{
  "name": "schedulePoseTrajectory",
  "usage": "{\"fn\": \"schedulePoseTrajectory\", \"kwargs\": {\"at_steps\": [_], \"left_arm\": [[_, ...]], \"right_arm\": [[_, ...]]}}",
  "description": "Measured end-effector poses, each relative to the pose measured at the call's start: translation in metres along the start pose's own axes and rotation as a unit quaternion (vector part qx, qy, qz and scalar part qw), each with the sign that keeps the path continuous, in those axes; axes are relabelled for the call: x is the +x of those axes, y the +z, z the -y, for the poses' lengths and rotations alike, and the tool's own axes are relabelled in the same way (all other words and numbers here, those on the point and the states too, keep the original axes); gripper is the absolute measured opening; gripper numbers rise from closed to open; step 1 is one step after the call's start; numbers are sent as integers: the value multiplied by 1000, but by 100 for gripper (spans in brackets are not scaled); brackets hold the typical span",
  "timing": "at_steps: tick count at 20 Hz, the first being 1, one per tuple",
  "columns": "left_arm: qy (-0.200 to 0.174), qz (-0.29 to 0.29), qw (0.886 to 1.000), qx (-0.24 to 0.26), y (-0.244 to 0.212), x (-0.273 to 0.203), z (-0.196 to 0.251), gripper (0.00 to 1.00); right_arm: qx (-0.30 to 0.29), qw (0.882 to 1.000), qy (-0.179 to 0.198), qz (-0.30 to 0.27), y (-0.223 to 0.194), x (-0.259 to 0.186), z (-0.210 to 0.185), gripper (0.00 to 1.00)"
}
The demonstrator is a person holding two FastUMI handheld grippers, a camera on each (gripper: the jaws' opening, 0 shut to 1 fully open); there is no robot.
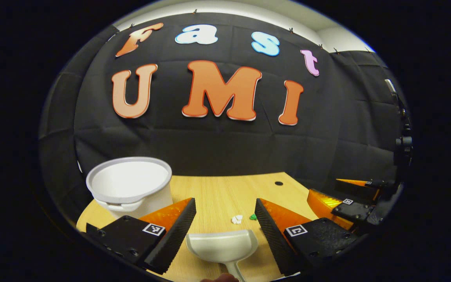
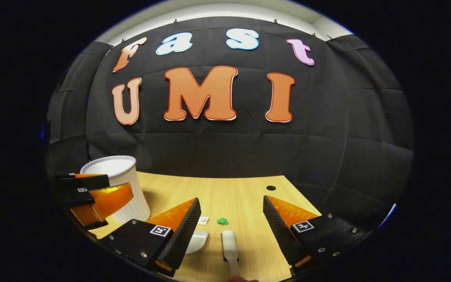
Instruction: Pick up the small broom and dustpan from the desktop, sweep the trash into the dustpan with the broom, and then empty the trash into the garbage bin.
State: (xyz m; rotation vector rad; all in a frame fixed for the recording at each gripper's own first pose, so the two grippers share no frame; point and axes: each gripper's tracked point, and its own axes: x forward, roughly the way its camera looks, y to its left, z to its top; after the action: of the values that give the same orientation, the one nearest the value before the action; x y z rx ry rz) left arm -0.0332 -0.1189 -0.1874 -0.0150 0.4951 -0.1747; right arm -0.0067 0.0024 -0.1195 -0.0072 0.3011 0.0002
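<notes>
A white dustpan (image 1: 223,244) lies flat on the wooden desktop (image 1: 217,192), below and between the wide-apart fingers of my left gripper (image 1: 224,201), which is open and holds nothing. Its handle points back toward me. Just past its mouth lie a white scrap (image 1: 236,219) and a green scrap (image 1: 253,216). In the right gripper view a small white broom (image 2: 228,244) rests on the desktop between the spread fingers of my right gripper (image 2: 231,199), also open. The green scrap (image 2: 222,221) sits just beyond the broom's head, and the dustpan's edge (image 2: 198,241) shows to its left.
A white ribbed garbage bin (image 1: 131,184) stands at the desk's left rear. A small dark hole (image 2: 271,188) marks the desktop at the far right. A fingertip (image 1: 219,278) shows at the bottom edge by the dustpan handle. The black cloth wall closes the back.
</notes>
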Motion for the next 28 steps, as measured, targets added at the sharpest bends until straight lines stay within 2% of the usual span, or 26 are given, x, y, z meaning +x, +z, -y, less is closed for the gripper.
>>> {"fn": "schedulePoseTrajectory", "kwargs": {"at_steps": [3,5,9,10,11,13,16,18,20,21,25,26,27,28], "left_arm": [[-13,-53,999,0,-38,4,-6,95],[-28,-94,995,-11,-66,7,-2,95],[-39,-202,978,-42,-126,20,19,96],[-34,-236,970,-45,-140,23,23,96],[-27,-283,958,-47,-155,24,29,96],[-16,-366,927,-79,-180,19,41,97],[36,-421,900,-113,-191,2,47,97],[64,-449,884,-116,-188,-3,46,97],[77,-470,872,-112,-185,-8,49,98],[79,-474,870,-111,-183,-7,48,97],[64,-514,850,-91,-173,-9,46,96],[57,-523,846,-89,-168,-8,44,96],[57,-530,842,-87,-164,-6,40,95],[56,-537,837,-86,-160,-5,37,89]], "right_arm": [[-6,999,-13,-48,-32,4,-5,96],[-3,995,-10,-101,-60,7,-9,96],[13,980,15,-197,-117,15,-8,97],[12,976,22,-217,-128,21,-6,97],[11,972,27,-233,-139,28,-3,97],[13,962,51,-267,-157,40,-1,97],[0,946,82,-314,-189,53,1,97],[-11,936,100,-336,-207,60,-1,97],[-24,927,112,-356,-218,63,-3,97],[-24,926,113,-361,-219,67,-5,97],[-36,905,83,-416,-242,62,1,97],[-37,903,78,-421,-246,60,0,96],[-42,902,72,-424,-249,61,1,91],[-44,898,70,-433,-251,59,0,86]]}}
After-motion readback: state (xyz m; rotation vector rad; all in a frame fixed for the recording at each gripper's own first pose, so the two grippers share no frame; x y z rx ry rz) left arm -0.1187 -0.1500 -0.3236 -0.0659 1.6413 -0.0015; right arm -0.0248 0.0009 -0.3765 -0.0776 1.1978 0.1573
